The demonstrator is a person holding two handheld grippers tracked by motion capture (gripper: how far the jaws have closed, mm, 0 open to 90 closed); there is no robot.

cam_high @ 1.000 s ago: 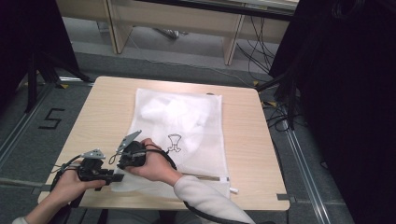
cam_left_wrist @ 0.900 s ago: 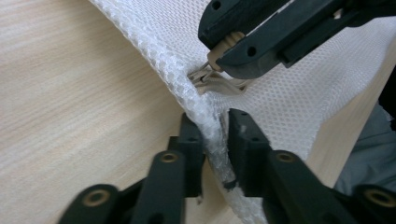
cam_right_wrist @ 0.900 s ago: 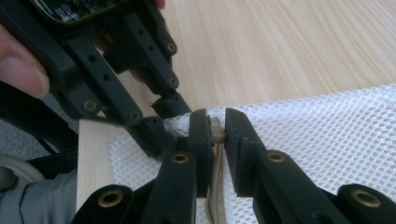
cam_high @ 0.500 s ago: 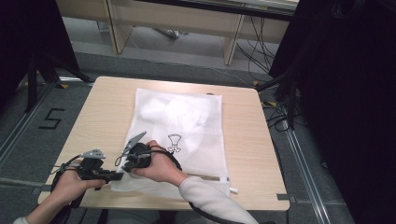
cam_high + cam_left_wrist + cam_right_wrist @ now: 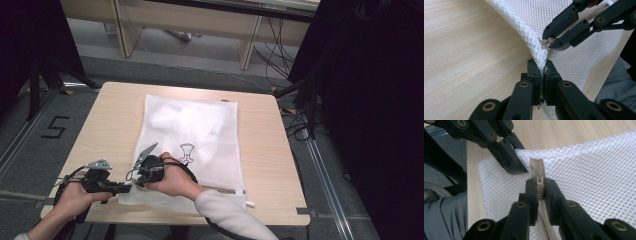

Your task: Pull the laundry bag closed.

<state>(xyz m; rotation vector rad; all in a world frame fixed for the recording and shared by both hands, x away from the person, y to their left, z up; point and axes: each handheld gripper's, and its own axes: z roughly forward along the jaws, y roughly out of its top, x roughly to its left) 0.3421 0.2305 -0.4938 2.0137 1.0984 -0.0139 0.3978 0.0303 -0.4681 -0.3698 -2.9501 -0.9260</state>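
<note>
The right gripper (image 5: pixel 539 185), clenched on the zip slider (image 5: pixel 539 180), has edged rightward while the left gripper (image 5: pixel 541 75) pins the bag (image 5: pixel 200 135) corner, so unzipping seems underway.

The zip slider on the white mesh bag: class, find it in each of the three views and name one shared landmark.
High view: hidden under the right hand-held gripper.
Left gripper view: zip slider, upper centre-right.
Right gripper view: centre.
Landmark: mesh bag corner.
</note>
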